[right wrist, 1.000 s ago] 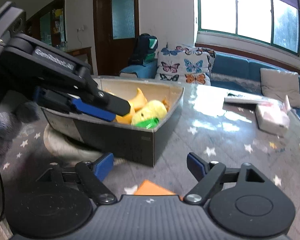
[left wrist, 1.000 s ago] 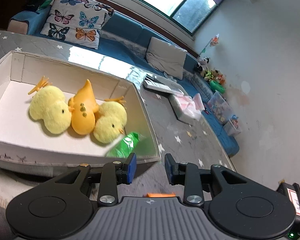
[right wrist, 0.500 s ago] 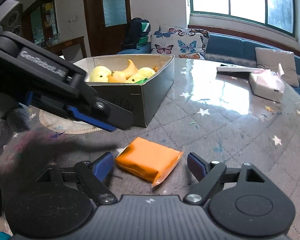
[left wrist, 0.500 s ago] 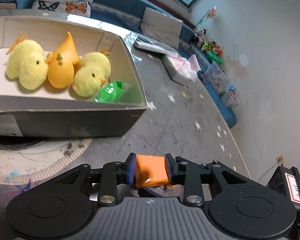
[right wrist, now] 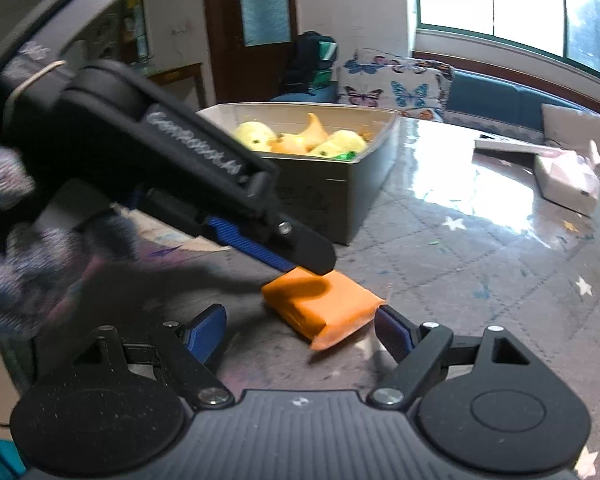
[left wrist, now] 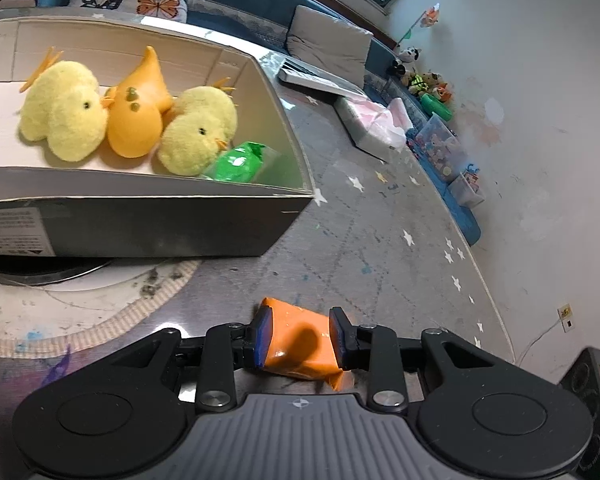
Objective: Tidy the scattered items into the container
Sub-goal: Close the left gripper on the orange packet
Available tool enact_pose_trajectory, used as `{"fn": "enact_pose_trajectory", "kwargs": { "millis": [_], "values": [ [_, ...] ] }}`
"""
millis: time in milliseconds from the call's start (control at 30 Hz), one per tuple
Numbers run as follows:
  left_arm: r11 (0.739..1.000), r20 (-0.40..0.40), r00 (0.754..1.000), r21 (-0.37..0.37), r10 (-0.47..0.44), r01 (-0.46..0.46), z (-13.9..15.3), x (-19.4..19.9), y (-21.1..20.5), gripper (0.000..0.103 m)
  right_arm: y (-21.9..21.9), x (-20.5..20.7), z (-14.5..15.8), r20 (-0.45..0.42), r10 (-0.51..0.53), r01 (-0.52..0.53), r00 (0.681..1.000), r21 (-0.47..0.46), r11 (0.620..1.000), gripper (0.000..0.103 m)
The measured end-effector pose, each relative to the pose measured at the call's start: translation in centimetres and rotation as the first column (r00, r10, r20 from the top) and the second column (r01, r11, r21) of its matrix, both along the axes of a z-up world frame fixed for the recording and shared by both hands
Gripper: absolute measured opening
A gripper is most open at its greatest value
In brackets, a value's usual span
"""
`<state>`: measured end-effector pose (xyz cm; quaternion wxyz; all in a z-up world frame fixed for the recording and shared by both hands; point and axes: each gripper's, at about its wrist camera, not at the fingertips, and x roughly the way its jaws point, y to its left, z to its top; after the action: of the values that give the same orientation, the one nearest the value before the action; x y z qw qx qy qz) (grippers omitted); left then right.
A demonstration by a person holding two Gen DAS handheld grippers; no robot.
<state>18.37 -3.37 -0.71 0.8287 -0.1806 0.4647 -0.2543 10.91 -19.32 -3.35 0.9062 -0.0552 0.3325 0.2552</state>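
— So, what differs from one second ago?

— Then the left gripper (left wrist: 299, 334) was over the near rim of the grey cardboard box (left wrist: 148, 222), with nothing between its blue pads. Now it is low at the grey star-patterned table (left wrist: 380, 240), and the flat orange plastic packet (left wrist: 300, 340) sits between the pads, which seem to touch both its sides; whether they really press I cannot tell, since the packet lies on the table.

— And the right gripper (right wrist: 300, 330)?

— Its jaws stand wide apart, holding nothing. The orange packet (right wrist: 324, 306) lies just in front, near its right pad.

— Where is open room?

— Right of the box the table is bare up to its far curved edge. The box corner stands ahead and to the left of the packet.

— What is inside the box?

— Two fluffy yellow chick toys (left wrist: 66, 114), a smooth orange duck-shaped toy (left wrist: 136, 114) between them, and a shiny green packet (left wrist: 236, 162) in the near right corner.

— Other things?

— A white tissue box (left wrist: 370, 126) and a flat white device (left wrist: 316, 78) lie far across the table. A round pale mat (left wrist: 88, 312) lies under the box.
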Motion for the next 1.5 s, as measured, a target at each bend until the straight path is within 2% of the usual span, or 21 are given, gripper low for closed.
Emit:
{"fn": "enact_pose_trajectory", "kwargs": {
  "millis": [100, 300, 467, 800, 1000, 1133, 1200, 1267, 1500],
  "values": [
    [1.0, -0.01, 1.0, -0.003, 0.015, -0.015, -0.2, 0.0, 0.6, 0.033, 0.2, -0.4, 0.3, 0.004, 0.024, -0.024, 1.0, -0.007, 1.0, 0.083],
    [1.0, -0.02, 1.0, -0.02, 0.021, -0.022, 0.0, -0.3, 1.4, 0.033, 0.0, 0.5, 0.1, 0.013, -0.013, 0.013, 1.0, -0.029, 0.999, 0.083],
    [0.999, -0.038, 0.999, -0.04, 0.03, -0.032, 0.1, -0.3, 1.5, 0.033, 0.1, 1.7, -0.5, 0.002, -0.001, 0.001, 1.0, -0.05, 0.999, 0.083],
    [0.999, -0.058, 0.998, -0.035, 0.036, -0.038, -0.2, -0.6, 1.9, 0.033, 0.8, 0.2, -0.6, -0.022, 0.036, -0.037, 0.999, -0.049, 0.998, 0.071],
    [0.997, -0.08, 0.995, -0.027, 0.063, -0.066, -0.3, -0.9, 2.9, 0.033, 0.9, 0.8, -0.5, -0.002, 0.016, -0.016, 1.0, -0.078, 0.997, 0.07],
    [0.996, -0.078, 0.994, -0.036, 0.077, -0.08, -0.1, -1.3, 3.6, 0.034, 1.4, 1.4, -0.5, -0.008, 0.048, -0.048, 0.999, -0.073, 0.996, 0.068],
    [0.996, -0.086, 0.993, -0.046, 0.076, -0.081, -0.2, -1.5, 3.9, 0.034, 1.7, 1.5, -0.6, -0.018, 0.061, -0.062, 0.998, -0.073, 0.995, 0.06],
    [0.994, -0.101, 0.991, -0.058, 0.083, -0.09, -0.5, -1.7, 4.0, 0.035, 1.9, 1.4, -0.7, -0.018, 0.066, -0.067, 0.998, -0.07, 0.995, 0.056],
    [0.984, -0.139, 0.982, -0.1, 0.131, -0.146, -1.3, -2.0, 4.4, 0.035, 1.3, 1.0, -0.6, -0.039, 0.028, -0.028, 0.999, -0.01, 1.0, 0.056]
  ]
}}
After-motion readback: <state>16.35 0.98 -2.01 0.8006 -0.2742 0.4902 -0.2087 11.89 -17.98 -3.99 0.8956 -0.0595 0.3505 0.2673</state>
